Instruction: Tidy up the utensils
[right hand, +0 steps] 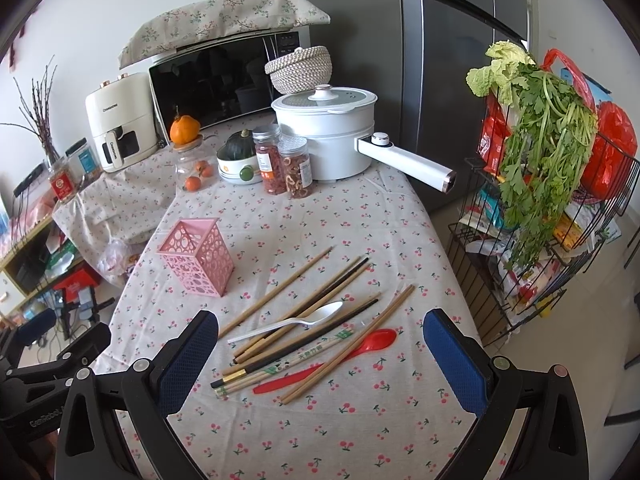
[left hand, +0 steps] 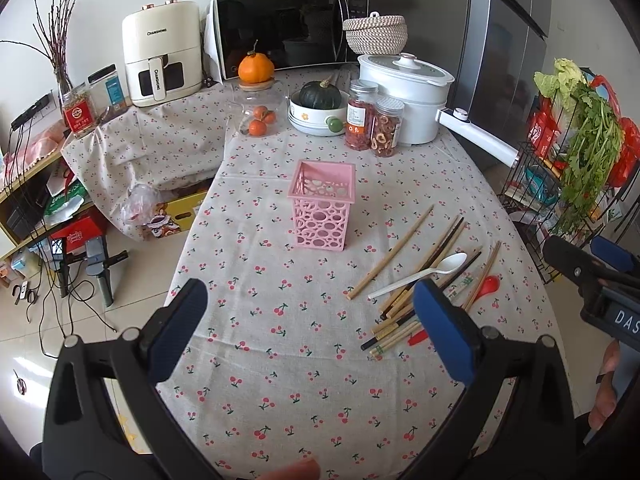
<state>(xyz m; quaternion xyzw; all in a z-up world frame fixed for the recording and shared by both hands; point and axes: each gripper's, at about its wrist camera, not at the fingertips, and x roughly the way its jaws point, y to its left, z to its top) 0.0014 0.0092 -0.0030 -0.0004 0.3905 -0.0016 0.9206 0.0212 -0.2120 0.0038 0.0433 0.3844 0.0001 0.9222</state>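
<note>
Left gripper [left hand: 308,312] spread wide and empty above cherry-print counter [left hand: 280,360], perforated pink plastic utensil holder [left hand: 322,204] upright ahead, right gripper [right hand: 320,344] wide, empty, just short of loose wooden chopsticks [right hand: 276,296], white plastic spoon [right hand: 296,322], red plastic spoon [right hand: 360,344]

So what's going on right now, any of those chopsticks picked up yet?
Left gripper and right gripper open, empty. Chopsticks, white spoon, red spoon loose on tablecloth. Pink holder upright, empty. Nothing blocking.
</note>
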